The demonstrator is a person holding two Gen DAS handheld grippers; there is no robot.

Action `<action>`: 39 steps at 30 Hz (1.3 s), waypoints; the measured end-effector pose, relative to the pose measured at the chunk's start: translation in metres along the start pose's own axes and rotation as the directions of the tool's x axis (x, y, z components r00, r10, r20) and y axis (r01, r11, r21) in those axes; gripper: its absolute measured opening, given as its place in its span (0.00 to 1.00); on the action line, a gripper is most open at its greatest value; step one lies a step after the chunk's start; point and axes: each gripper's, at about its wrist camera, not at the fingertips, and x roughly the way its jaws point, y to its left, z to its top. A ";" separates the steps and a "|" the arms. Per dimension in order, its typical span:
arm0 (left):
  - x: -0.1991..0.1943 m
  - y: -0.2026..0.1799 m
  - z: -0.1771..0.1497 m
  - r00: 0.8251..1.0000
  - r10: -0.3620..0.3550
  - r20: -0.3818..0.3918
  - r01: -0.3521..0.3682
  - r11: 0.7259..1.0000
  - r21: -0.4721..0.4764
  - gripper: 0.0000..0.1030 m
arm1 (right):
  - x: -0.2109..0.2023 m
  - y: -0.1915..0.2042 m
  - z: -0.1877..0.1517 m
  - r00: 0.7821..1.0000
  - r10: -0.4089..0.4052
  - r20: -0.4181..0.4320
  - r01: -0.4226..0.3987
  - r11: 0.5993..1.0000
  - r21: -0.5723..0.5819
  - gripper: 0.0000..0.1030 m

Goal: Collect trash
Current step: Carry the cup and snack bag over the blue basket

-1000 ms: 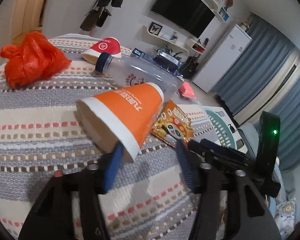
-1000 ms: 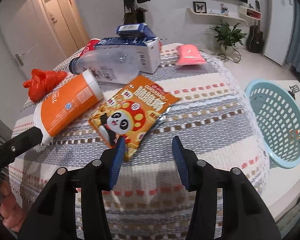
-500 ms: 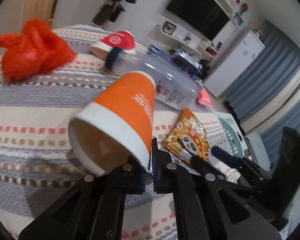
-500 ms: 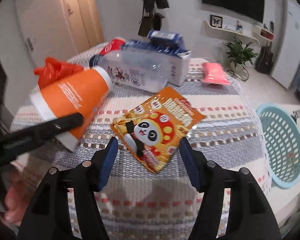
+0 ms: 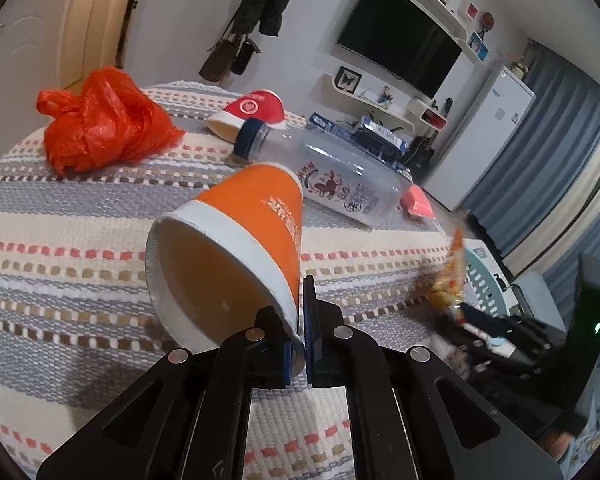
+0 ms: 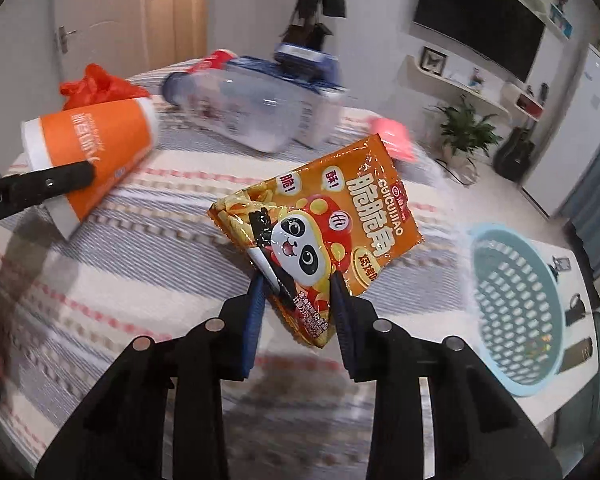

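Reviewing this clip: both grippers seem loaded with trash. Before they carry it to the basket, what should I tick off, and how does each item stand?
1. Left gripper shut on the orange cup rim: ok.
2. Cup lifted off the striped tablecloth: ok.
3. Right gripper closed on the snack bag: ok, pinched at its lower corner, the bag tilted.
4. Grip on the bag firm: cannot tell.
5. Blue basket in view, nothing in the way: ok.
6. Plastic bottle and red bag remain on the table: not ok.
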 end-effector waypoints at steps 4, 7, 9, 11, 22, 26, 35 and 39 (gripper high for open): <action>-0.001 -0.002 -0.001 1.000 0.008 0.015 -0.009 1.000 0.028 0.02 | -0.006 -0.015 0.005 0.999 0.019 0.037 -0.020 0.999 0.030 0.31; -0.002 -0.003 -0.003 1.000 0.018 0.022 -0.019 0.999 0.038 0.02 | -0.014 -0.024 0.006 0.998 0.018 0.063 -0.021 0.999 0.049 0.29; -0.005 -0.005 -0.004 0.999 0.023 0.029 -0.025 0.999 0.045 0.02 | -0.016 -0.022 0.008 0.997 0.012 0.071 -0.015 0.999 0.042 0.29; -0.007 -0.009 -0.005 0.999 0.031 0.036 -0.033 0.998 0.060 0.02 | -0.018 -0.017 0.008 0.997 0.005 0.083 -0.007 1.000 0.030 0.28; -0.033 -0.077 0.018 0.987 -0.139 0.084 0.124 0.979 0.161 0.01 | -0.058 -0.051 0.010 0.981 -0.077 0.181 0.060 0.993 0.103 0.26; -0.020 -0.115 0.029 0.978 -0.202 0.054 0.187 0.962 0.199 0.01 | -0.073 -0.086 0.008 0.971 -0.125 0.203 0.095 0.984 0.150 0.26; 0.026 -0.225 0.046 0.961 -0.276 -0.029 0.270 0.906 0.324 0.01 | -0.080 -0.176 -0.011 0.960 -0.193 0.204 0.126 0.946 0.300 0.26; 0.056 -0.270 0.045 0.948 -0.307 -0.089 0.318 0.881 0.349 0.01 | -0.068 -0.215 -0.025 0.965 -0.199 0.172 0.125 0.923 0.365 0.26</action>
